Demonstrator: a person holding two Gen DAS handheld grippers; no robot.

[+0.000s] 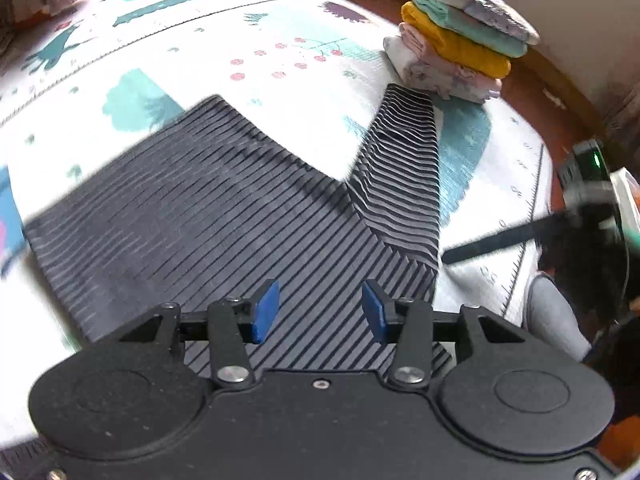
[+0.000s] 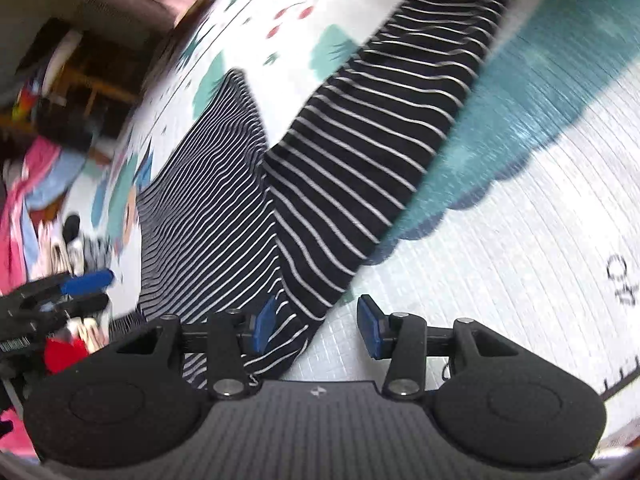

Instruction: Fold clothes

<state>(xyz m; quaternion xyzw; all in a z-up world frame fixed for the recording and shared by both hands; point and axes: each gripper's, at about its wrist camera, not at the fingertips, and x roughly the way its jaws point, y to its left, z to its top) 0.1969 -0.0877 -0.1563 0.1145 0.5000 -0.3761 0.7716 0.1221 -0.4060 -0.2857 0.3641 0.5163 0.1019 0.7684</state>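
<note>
One striped garment [image 1: 208, 216], five folded [image 1: 460, 40]

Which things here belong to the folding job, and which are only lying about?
Job:
- striped garment
- stack of folded clothes
- left gripper, open
- right gripper, open

Lying about:
- patterned play mat
- pink cloth heap

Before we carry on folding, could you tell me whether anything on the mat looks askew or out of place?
Nothing looks damaged or spilled. The striped garment lies flat on the play mat, legs spread in a V. The stack of folded clothes leans slightly and sits right at the mat's edge.
</note>
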